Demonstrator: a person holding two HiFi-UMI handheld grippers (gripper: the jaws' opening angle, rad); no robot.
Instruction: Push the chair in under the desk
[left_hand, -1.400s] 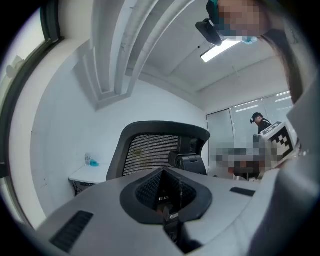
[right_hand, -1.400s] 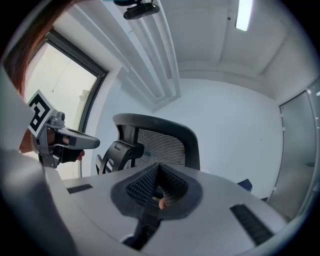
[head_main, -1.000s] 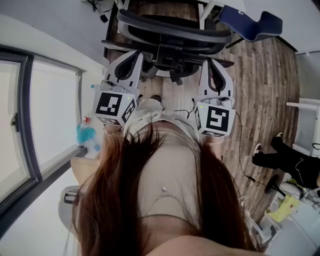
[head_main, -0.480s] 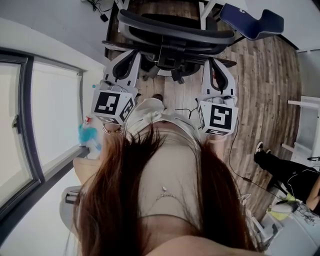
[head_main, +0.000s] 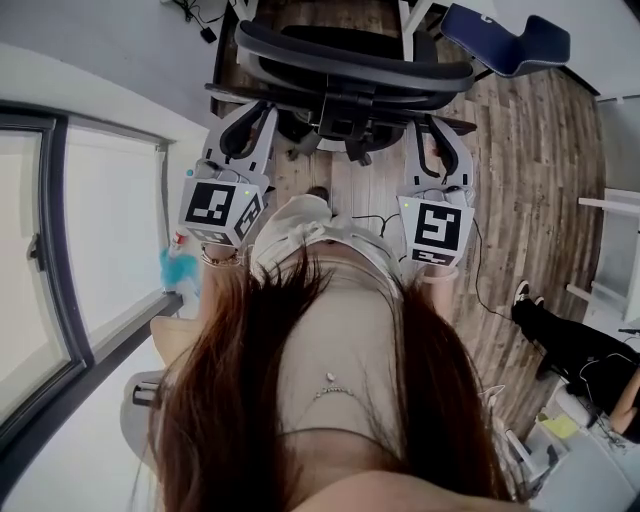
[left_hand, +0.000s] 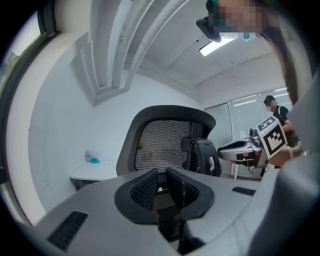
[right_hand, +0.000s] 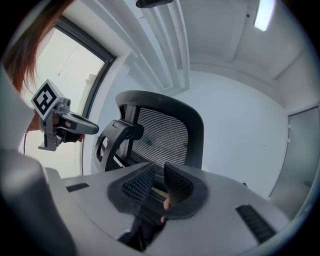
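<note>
Looking down in the head view, the chair (head_main: 350, 60) stands at 12 o'clock, the curved top edge of its back facing the person. The left gripper (head_main: 250, 120) reaches its rear frame at 11 o'clock and the right gripper (head_main: 440, 135) at 1 o'clock. A white wall (head_main: 100, 60) runs close along the chair's left. Bare wood floor (head_main: 540, 180) opens at 3 o'clock, out to a seated person's legs (head_main: 570, 340) near the right edge.

In the left gripper view, the jaws have just been opening and stand slightly apart. Nothing is pinched between the pads. The mesh back rises at 12 o'clock, with a white ledge (left_hand: 95, 172) near it at 9 o'clock.

In the right gripper view, the jaws have likewise just been opening. A narrow gap shows and nothing is gripped. The chair back fills the centre, with plain wall at 3 o'clock.
</note>
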